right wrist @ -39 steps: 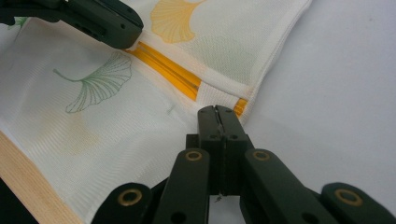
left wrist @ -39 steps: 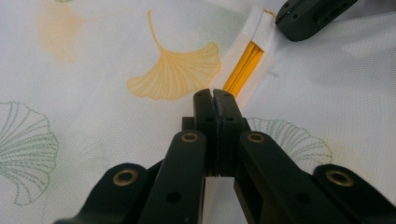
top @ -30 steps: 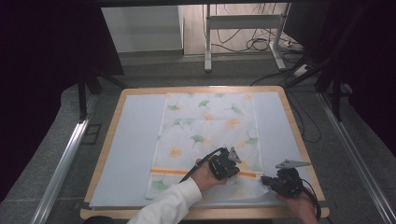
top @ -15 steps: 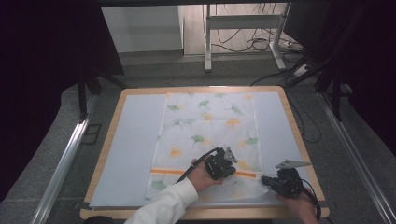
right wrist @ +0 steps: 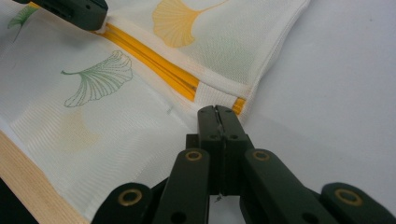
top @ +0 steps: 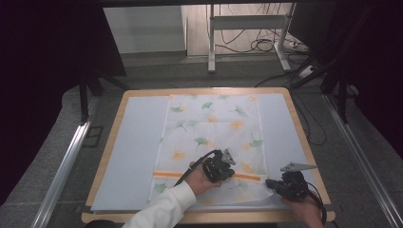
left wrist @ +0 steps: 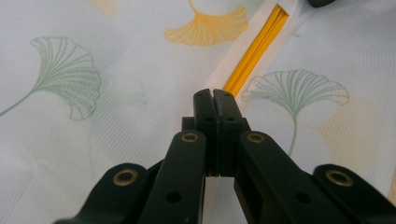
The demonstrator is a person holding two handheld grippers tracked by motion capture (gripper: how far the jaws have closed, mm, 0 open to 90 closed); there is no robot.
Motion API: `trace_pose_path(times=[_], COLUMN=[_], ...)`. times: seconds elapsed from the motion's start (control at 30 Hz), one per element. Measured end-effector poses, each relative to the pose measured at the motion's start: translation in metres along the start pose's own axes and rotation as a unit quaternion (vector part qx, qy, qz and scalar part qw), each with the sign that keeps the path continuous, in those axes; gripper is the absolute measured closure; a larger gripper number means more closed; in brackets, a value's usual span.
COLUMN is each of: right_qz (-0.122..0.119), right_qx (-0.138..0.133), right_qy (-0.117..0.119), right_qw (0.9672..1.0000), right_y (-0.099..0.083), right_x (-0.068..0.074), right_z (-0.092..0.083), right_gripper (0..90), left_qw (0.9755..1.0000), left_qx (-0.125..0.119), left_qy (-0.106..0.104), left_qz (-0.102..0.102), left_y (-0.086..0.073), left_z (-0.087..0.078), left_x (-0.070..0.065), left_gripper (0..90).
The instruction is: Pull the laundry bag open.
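A wooden-edged table (top: pixel 110 142) carries a pale blue mat (top: pixel 133 142); a ginkgo-print cloth (top: pixel 214 128) lies flat along its centre, reaching the near edge. The left gripper (top: pixel 223 172) rests on the cloth's orange stripe (left wrist: pixel 254 53), jaws closed. The right gripper (top: pixel 273 184), jaws closed, sits at the cloth's near-right corner. Grey floor and cables (top: pixel 259 45) lie beyond.

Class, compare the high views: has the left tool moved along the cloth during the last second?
No. The left tool sits at the same spot by the orange stripe on the cloth as before.
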State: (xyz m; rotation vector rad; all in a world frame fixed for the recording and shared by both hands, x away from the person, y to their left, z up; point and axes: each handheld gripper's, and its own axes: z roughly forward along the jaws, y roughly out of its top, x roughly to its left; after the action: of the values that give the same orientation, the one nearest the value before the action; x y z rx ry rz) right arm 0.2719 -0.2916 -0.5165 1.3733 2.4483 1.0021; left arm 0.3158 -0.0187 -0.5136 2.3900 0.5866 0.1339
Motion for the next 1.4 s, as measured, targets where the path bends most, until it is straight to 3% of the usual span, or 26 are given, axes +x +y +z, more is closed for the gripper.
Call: trace_pose_path(times=[0.43, 1.4], right_qz=[0.000, -0.004], right_qx=[-0.001, -0.001], right_qy=[0.001, -0.003], right_qw=[1.0000, 1.0000], right_y=[0.000, 0.000], right_x=[0.000, 0.001], right_z=[0.000, 0.000], right_gripper=[89.9, 89.9], left_qw=[1.0000, 0.9999], left_qx=[0.000, 0.002], left_qy=[0.005, 0.013], left_qz=[-0.004, 0.002], left_y=[-0.014, -0.018], left_z=[-0.011, -0.014], left_x=[0.005, 0.005], left_gripper=[90.0, 90.0])
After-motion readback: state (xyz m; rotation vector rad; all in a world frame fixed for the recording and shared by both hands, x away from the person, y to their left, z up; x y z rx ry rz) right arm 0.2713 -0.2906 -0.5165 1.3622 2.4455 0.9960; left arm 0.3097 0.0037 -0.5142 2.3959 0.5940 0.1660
